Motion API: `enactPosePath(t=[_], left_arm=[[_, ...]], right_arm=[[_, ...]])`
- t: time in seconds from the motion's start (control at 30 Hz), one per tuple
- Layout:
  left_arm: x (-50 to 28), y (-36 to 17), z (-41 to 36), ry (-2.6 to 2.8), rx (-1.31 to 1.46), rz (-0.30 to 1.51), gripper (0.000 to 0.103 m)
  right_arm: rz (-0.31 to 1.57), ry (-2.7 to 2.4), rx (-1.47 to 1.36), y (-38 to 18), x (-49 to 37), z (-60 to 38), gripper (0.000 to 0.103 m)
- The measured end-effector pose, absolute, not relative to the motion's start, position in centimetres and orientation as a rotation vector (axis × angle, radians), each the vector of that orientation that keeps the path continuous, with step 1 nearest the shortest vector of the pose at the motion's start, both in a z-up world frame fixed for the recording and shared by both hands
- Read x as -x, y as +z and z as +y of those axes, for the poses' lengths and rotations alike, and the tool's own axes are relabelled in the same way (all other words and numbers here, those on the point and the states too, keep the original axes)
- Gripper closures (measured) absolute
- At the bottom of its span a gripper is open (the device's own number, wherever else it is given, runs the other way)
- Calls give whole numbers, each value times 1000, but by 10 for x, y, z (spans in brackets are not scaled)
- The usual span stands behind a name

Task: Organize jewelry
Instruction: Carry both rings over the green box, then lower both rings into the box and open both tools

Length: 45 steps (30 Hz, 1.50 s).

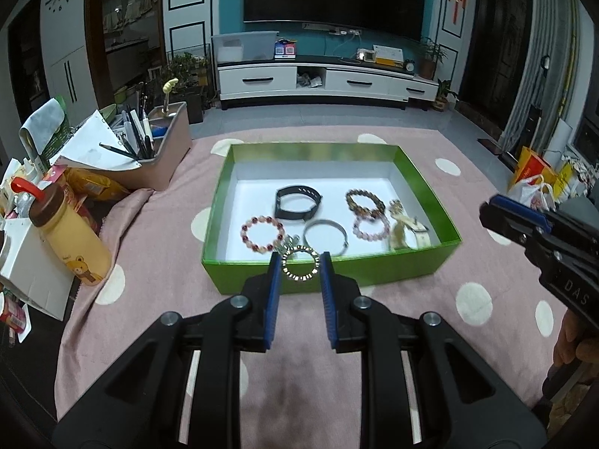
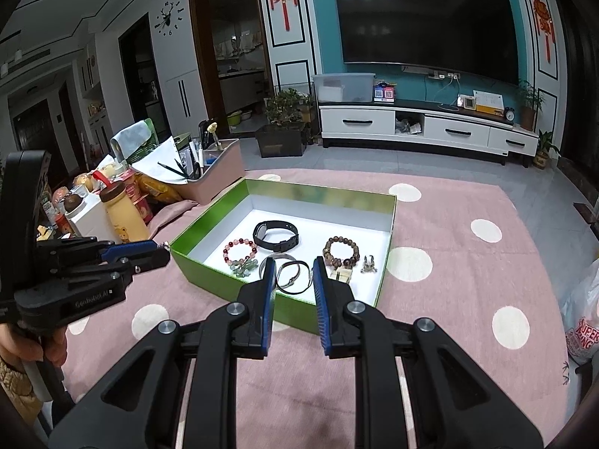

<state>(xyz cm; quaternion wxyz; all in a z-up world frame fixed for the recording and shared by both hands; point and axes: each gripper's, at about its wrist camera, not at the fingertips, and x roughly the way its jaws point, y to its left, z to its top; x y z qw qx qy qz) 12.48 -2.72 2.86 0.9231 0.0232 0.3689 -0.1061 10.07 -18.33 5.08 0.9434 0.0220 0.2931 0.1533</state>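
a gold ring bracelet [image 1: 300, 263] is held between the parted fingers of the left gripper [image 1: 299, 262], frame centre, at the green box [image 1: 329, 269] front wall. the right gripper [image 2: 291, 273] is seen spread apart, clamping nothing, over the box's near edge.

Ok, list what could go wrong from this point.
1. The gold bracelet seems pinched only at the very tips of the left gripper jaws, roughly over the near wall of the green box. A slip could drop it outside, onto the pink cloth.
2. Just inside that wall lie the silver bangle and the pink bead bracelet. Releasing there could pile or tangle them.
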Motion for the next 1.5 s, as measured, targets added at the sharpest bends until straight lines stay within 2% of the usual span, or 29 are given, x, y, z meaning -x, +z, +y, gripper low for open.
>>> enactPosePath(t=[0.47,0.8,1.5], left_arm=[[-194,32,-21,-213,11,794,83],[-241,3,-25,-175,8,876,83],[-284,-34,-25,-141,-28,967,83]], right_arm=[[628,316,-52,52,-156,-181,83],[699,302,-28,29,-200,-168,83],[863,268,-2,-18,-257,-150,83]])
